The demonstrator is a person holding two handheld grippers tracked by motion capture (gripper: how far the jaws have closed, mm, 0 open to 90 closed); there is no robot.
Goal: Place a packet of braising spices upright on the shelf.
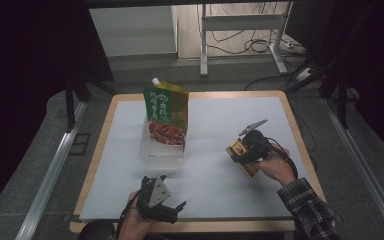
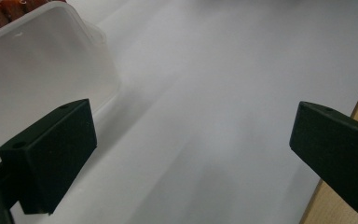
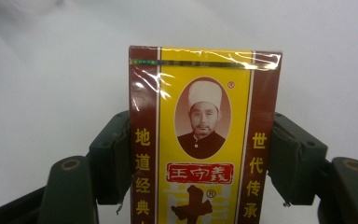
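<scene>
Box is picked up, not yet placed

Near me, the left gripper point(image 1: 172, 206) rests with jaws wide and nothing between them; the right gripper point(image 1: 245, 150) clamps the yellow box point(image 3: 204, 135) above the table point(image 1: 220, 180); farther, the clear tub point(image 1: 161, 149) with the green pouch point(image 1: 166, 112) waits.

The box point(image 3: 204, 135) is yellow down the middle with dark red-brown bands at each side, yellow characters on the bands and a red label under an oval portrait; the pouch point(image 1: 166, 112) beyond it is green and yellow with a white cap point(image 1: 155, 81). The table sheet point(image 1: 215, 150) under the box is plain white, edged by pale wood point(image 1: 300, 145); the container point(image 1: 161, 150) below the pouch is clear.
</scene>
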